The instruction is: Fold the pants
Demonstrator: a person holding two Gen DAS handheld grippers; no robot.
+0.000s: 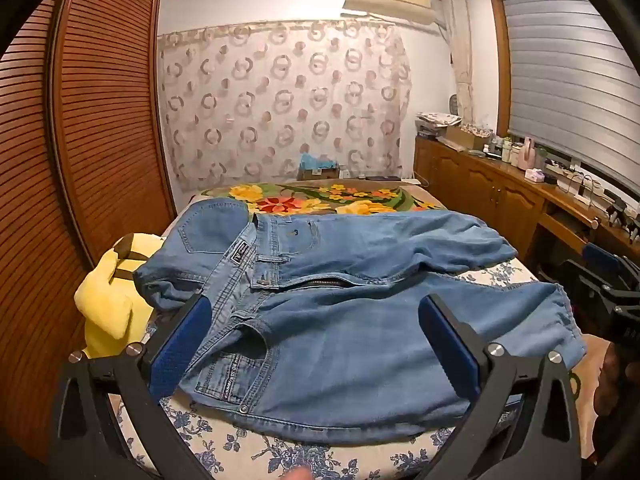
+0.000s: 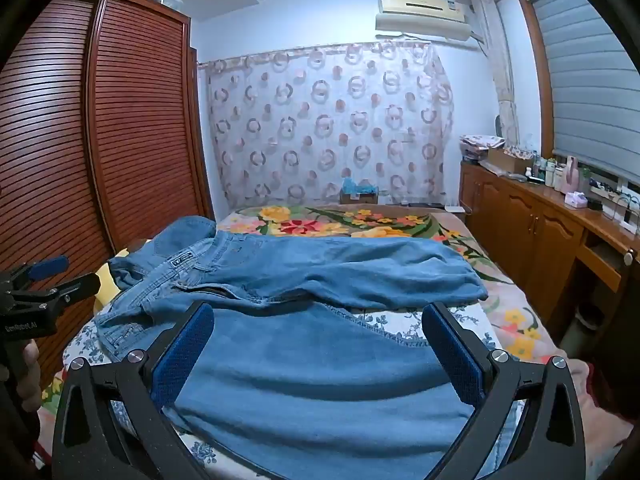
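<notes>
**Jeans spread on the bed, both grippers wide**

The blue pants (image 1: 360,280) lie unfolded across the bed (image 1: 280,452), filling the centre of both views, waistband toward the left of the frame, legs running right. The left gripper (image 1: 314,344) hovers over the waist end with its jaws spread wide, gripping nothing. The right gripper (image 2: 318,350) hangs over a leg, equally wide. A yellow plush toy (image 1: 108,296) sits at centre left.

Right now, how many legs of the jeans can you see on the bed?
2. One leg lies farther back, toward the flowered blanket; the other leg lies nearest, under the open right gripper.
</notes>
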